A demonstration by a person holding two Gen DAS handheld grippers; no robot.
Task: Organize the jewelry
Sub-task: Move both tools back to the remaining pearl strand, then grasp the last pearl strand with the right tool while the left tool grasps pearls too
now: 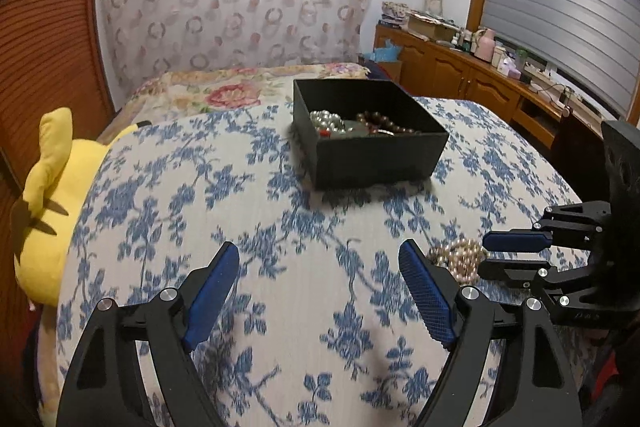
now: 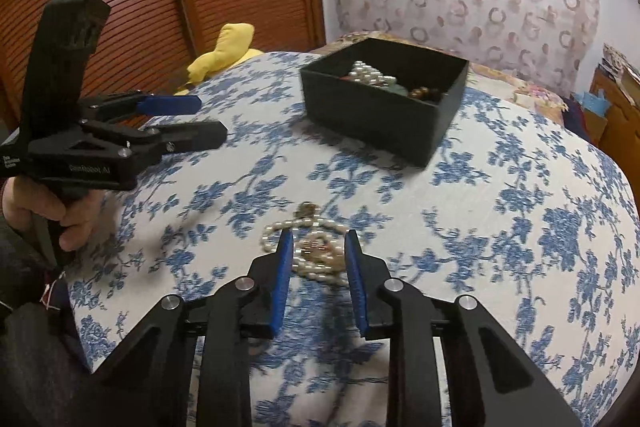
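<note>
Your left tongs (image 1: 320, 267) were spread wide over bare patterned bedspread (image 1: 280, 307), only your right view showed the pearl necklace (image 2: 316, 255) lying between your right tongs (image 2: 318, 247), parted, not yet gripping, black box (image 2: 384, 107) of beads well ahead, open room between.

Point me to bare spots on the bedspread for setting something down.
Free: between the left gripper and the black box; also right of the pearl necklace, below the box. Crowded: around the necklace, where the right gripper straddles it.
</note>
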